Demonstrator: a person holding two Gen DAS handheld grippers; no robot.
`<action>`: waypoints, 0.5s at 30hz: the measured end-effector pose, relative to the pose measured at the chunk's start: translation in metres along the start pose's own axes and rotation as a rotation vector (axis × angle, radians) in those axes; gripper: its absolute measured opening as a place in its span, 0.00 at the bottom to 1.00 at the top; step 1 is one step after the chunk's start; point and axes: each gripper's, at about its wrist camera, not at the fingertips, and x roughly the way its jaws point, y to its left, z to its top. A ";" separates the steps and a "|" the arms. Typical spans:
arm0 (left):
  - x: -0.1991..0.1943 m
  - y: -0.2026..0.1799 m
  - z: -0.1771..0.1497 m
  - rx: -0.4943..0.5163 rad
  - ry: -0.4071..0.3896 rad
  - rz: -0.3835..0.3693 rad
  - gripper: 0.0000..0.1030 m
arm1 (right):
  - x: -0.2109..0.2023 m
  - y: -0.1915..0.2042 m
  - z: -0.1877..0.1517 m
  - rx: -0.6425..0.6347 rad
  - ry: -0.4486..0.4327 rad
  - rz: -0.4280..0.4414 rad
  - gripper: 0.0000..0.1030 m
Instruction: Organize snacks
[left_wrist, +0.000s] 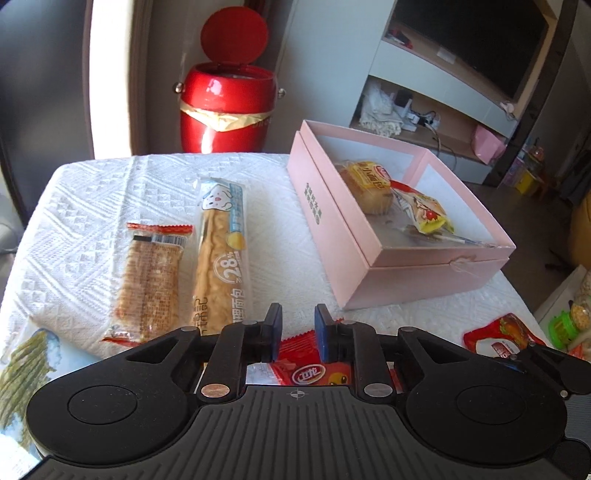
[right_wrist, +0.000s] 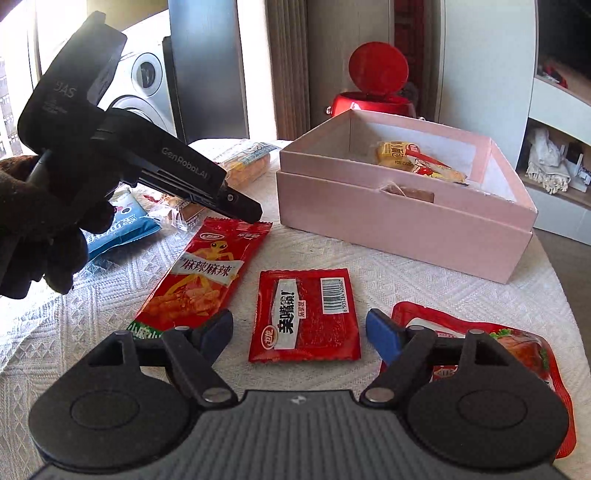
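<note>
Right gripper (right_wrist: 299, 328): jaws spread wide over the cloth, nothing pressed between them; small red sachet (right_wrist: 304, 315) lies flat in the gap, clear of both pads.
Left gripper (left_wrist: 298, 332): jaws drawn close together; in the right wrist view its tip (right_wrist: 243, 212) rests at the top seam of the long red snack packet (right_wrist: 201, 273). Whether the seam is pinched cannot be told.
Hand (right_wrist: 33, 225): dark glove, holds the left gripper at the picture's left edge.
Nearby snacks: red pouch (right_wrist: 480, 343) partly under the right gripper's finger; cracker pack (left_wrist: 149, 280) and long bread stick (left_wrist: 221, 258) side by side; blue packet (right_wrist: 118, 232) behind the glove.
Pink box (left_wrist: 332, 218): open, on the far right part of the table; holds a small bun (left_wrist: 365, 184) and a yellow-edged packet (left_wrist: 424, 210).
Surface: white textured cloth (left_wrist: 92, 206) over the table.
Room: red bin (left_wrist: 227, 107) with lid raised behind the table; washing machine (right_wrist: 142, 85); dark screen (left_wrist: 476, 40) above shelves.
Hard to make out: blue packet's print; shelf contents.
</note>
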 end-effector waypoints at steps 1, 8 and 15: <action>-0.010 -0.006 -0.004 -0.006 -0.016 0.032 0.21 | 0.000 0.000 0.000 0.000 0.000 -0.001 0.77; -0.044 -0.059 -0.037 0.154 0.003 -0.027 0.24 | -0.006 -0.006 -0.001 0.054 -0.021 -0.066 0.76; -0.024 -0.093 -0.060 0.299 0.068 0.005 0.25 | -0.050 -0.037 0.005 0.179 -0.146 -0.163 0.76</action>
